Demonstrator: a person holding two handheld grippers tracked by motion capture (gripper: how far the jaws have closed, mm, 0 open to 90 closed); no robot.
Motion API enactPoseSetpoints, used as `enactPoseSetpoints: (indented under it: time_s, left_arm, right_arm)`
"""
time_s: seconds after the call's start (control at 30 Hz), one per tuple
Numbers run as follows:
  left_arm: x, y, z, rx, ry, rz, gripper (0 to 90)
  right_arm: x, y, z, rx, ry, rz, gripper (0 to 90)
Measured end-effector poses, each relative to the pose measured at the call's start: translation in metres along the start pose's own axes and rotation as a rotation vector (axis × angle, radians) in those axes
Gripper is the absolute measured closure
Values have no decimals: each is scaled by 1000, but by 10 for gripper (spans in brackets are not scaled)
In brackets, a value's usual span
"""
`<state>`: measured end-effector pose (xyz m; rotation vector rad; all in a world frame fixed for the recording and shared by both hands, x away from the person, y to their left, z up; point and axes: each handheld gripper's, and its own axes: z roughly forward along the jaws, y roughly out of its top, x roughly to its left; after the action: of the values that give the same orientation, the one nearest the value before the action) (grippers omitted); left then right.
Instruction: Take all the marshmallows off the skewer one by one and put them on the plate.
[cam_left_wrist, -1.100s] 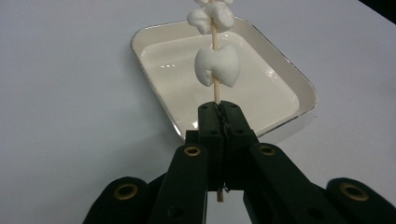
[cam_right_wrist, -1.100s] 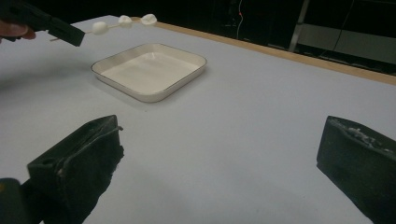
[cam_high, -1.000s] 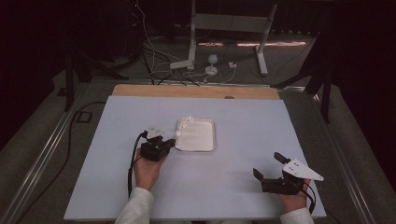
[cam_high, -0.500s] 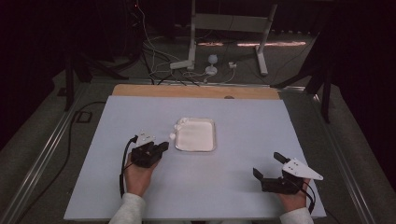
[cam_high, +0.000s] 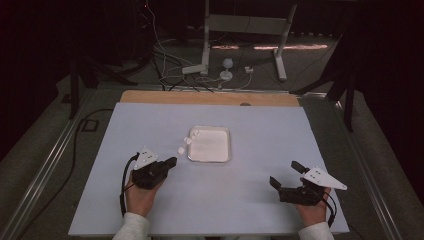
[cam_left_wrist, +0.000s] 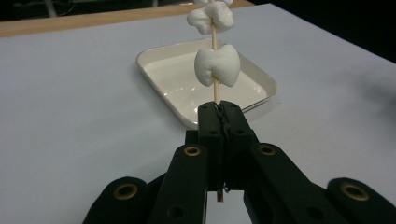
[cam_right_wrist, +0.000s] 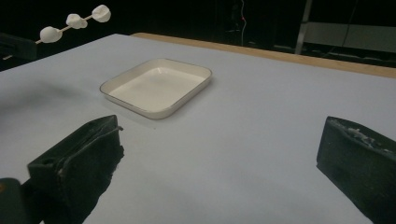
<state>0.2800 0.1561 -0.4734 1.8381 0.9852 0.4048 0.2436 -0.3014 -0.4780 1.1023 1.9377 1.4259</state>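
Wooden skewer (cam_left_wrist: 215, 88) top is cropped, above left claw (cam_left_wrist: 223, 108).

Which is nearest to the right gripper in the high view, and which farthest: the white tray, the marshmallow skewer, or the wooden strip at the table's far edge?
Measured from the right gripper, near the table's front right corner:
1. White tray, at mid-table, up and to its left.
2. Marshmallow skewer, just left of the tray, held in the left gripper.
3. Wooden strip, along the far edge of the table.
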Motion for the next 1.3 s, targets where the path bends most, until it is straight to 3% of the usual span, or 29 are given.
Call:
enactPoseSetpoints:
  time_s: [0.2, 0.47, 0.63, 0.9, 1.3]
  left_arm:
    - [-7, 1, 2, -6, -13, 30, 895]
    - [-14, 0, 3, -5, -28, 60, 896]
    - [-16, 1, 1, -20, -35, 66, 896]
    - [-17, 2, -1, -39, -37, 79, 896]
    - [-20, 2, -1, -61, -49, 92, 896]
  right_arm:
    - [10, 20, 15, 1, 54, -40, 0]
    - [27, 49, 51, 20, 150, -59, 0]
    - [38, 70, 73, 21, 215, -17, 0]
    - [56, 100, 102, 35, 262, -16, 1]
    - [69, 118, 140, 96, 299, 35, 31]
